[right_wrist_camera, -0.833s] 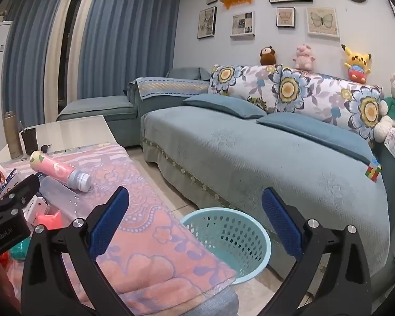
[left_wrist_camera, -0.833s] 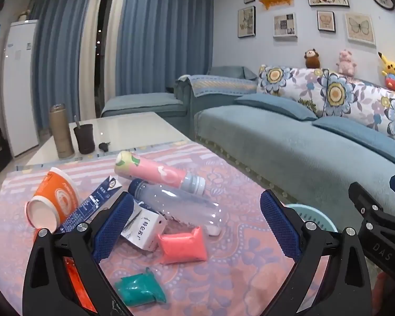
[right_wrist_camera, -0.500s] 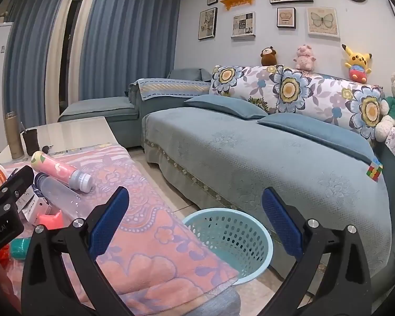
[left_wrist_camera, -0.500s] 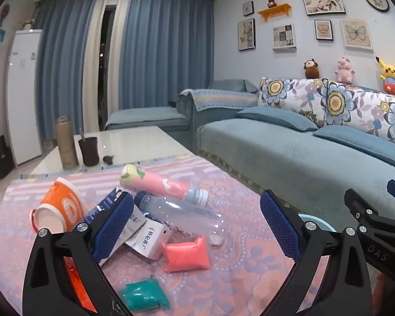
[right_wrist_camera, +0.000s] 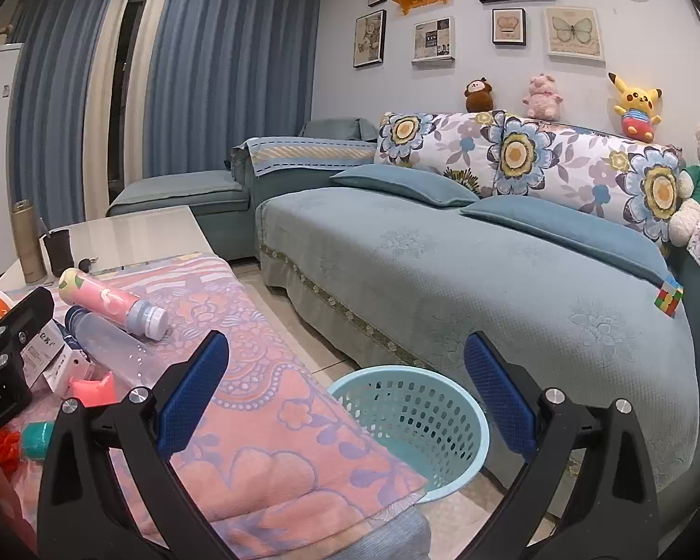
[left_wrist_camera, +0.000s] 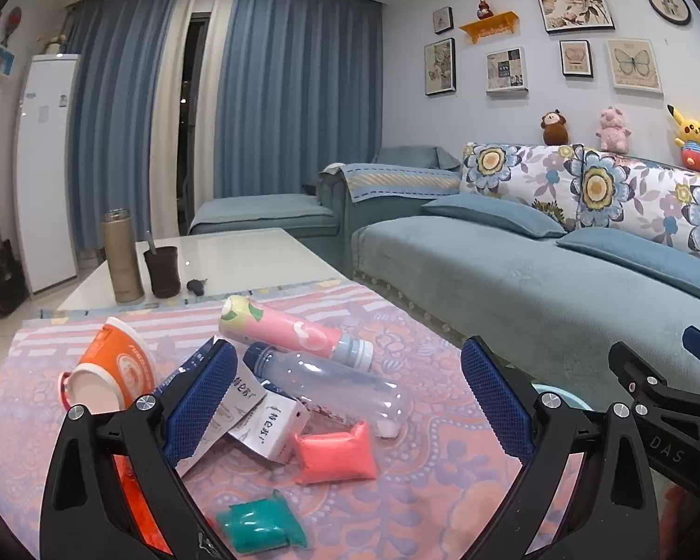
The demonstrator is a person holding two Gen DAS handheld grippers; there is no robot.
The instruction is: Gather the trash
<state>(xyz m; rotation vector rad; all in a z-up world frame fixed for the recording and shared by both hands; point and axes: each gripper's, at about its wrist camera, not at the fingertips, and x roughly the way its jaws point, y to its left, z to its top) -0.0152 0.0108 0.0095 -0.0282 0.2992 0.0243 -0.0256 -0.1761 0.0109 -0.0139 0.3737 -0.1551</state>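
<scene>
Trash lies on a pink patterned cloth (left_wrist_camera: pixel 396 504): a pink bottle (left_wrist_camera: pixel 294 332), a clear bottle (left_wrist_camera: pixel 336 385), an orange paper cup (left_wrist_camera: pixel 112 368) on its side, a white carton (left_wrist_camera: pixel 270 429), a pink pouch (left_wrist_camera: pixel 336 452) and a teal pouch (left_wrist_camera: pixel 261 525). My left gripper (left_wrist_camera: pixel 345 401) hovers open above the pile with nothing between its pads. My right gripper (right_wrist_camera: pixel 345 396) is open and empty, over the cloth's edge and above a light blue mesh basket (right_wrist_camera: pixel 420 420) on the floor. The pink bottle (right_wrist_camera: pixel 112 301) and clear bottle (right_wrist_camera: pixel 112 350) also show in the right wrist view.
A blue sofa (right_wrist_camera: pixel 490 280) with flowered cushions runs along the right. Beyond the cloth, the white table (left_wrist_camera: pixel 238 261) bears a tan flask (left_wrist_camera: pixel 121 256) and a dark cup (left_wrist_camera: pixel 162 270). A tiled floor strip (right_wrist_camera: pixel 294 322) separates table and sofa.
The left wrist view has tilted upward a little, so the trash pile sits lower in frame. The right wrist view has shifted only slightly. Both grippers stay open.
</scene>
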